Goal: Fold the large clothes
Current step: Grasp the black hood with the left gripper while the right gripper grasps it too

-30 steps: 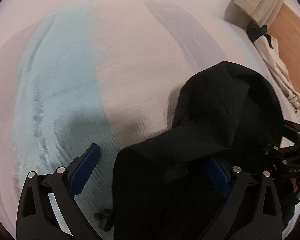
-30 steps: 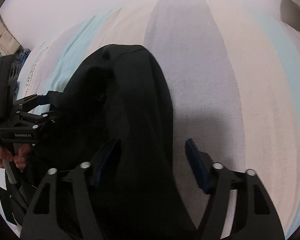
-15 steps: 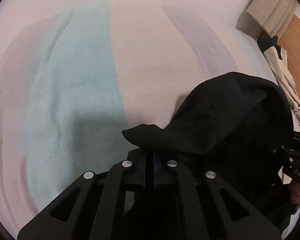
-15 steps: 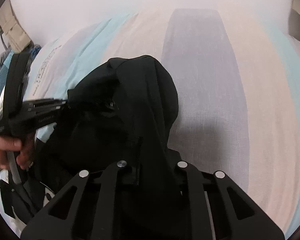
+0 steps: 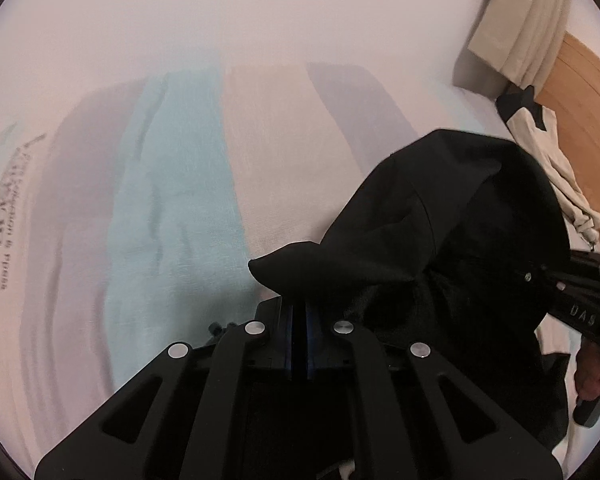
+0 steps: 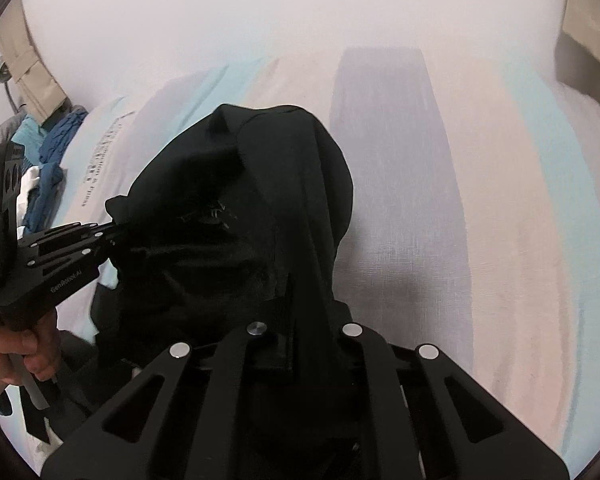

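The left gripper point(image 5: 299, 312) is clamped tight on a fold of the black garment point(image 5: 440, 216), its blue pads point(image 5: 310, 320) pressed together with the cloth edge pinched between them and a small peak of fabric standing up just past the tips. The right gripper point(image 6: 300, 320) is likewise closed on the same black garment point(image 6: 252, 208); its pads are buried under the cloth and cannot be seen, only the dark fabric running down between the two finger frames. In the right wrist view the left gripper point(image 6: 114, 236) shows from the side, biting a corner of the garment, with the person's hand point(image 6: 16, 354) wrapped round its handle at the lower left. In the left wrist view the right gripper point(image 5: 540, 280) is half hidden behind the garment at the right edge, and only a few knuckles of the hand point(image 5: 598, 376) holding it show.

The garment hangs bunched between the two grippers, its far end draped down toward the bed; which part of the garment is which is hard to tell, as the black cloth swallows all detail.

Beneath it lies a sheet point(image 5: 188, 184) striped in pale blue, peach and grey-lilac, with blurred printed lettering point(image 5: 4, 216) along one border that cannot be read. At the far right of the bed a cream cloth point(image 5: 564, 184) trails over the edge beside a wooden floor point(image 5: 580, 72), with a folded cream piece point(image 5: 520, 20) above it. At the other side sits a loose heap of blue and white clothes point(image 6: 46, 160), cut off by the frame edge.
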Available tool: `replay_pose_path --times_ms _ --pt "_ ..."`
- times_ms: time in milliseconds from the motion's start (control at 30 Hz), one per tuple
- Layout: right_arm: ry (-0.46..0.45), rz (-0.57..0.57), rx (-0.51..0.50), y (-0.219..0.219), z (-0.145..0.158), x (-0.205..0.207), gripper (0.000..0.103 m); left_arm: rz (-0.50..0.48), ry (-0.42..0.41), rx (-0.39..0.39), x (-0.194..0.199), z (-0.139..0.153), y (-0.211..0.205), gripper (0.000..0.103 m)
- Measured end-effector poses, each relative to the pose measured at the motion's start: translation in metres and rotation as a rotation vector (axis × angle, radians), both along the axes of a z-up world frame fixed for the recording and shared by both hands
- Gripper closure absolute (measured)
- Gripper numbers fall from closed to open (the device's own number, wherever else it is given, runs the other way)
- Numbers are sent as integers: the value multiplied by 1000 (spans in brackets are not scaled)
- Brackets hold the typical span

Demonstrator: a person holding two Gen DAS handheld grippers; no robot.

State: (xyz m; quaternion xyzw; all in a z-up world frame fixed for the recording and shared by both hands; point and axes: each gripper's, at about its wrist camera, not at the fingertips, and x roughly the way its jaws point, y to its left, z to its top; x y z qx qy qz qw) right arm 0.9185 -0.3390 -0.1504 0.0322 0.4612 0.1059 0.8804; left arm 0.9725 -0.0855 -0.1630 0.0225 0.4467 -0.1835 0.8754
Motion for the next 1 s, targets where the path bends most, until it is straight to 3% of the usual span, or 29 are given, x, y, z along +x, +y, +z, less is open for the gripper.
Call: replay_pose_path --times_ms 233,533,767,1000 --pt "-55 60 -43 23 39 -35 98 9 -71 -20 -44 36 7 101" --pt "-144 174 -38 49 80 -116 98 37 -205 -10 -145 76 32 101" --pt "-120 209 -50 63 79 -179 98 137 -192 -9 -207 67 55 101" --pt "-68 165 -50 65 58 -225 98 142 -147 10 -259 45 55 101"
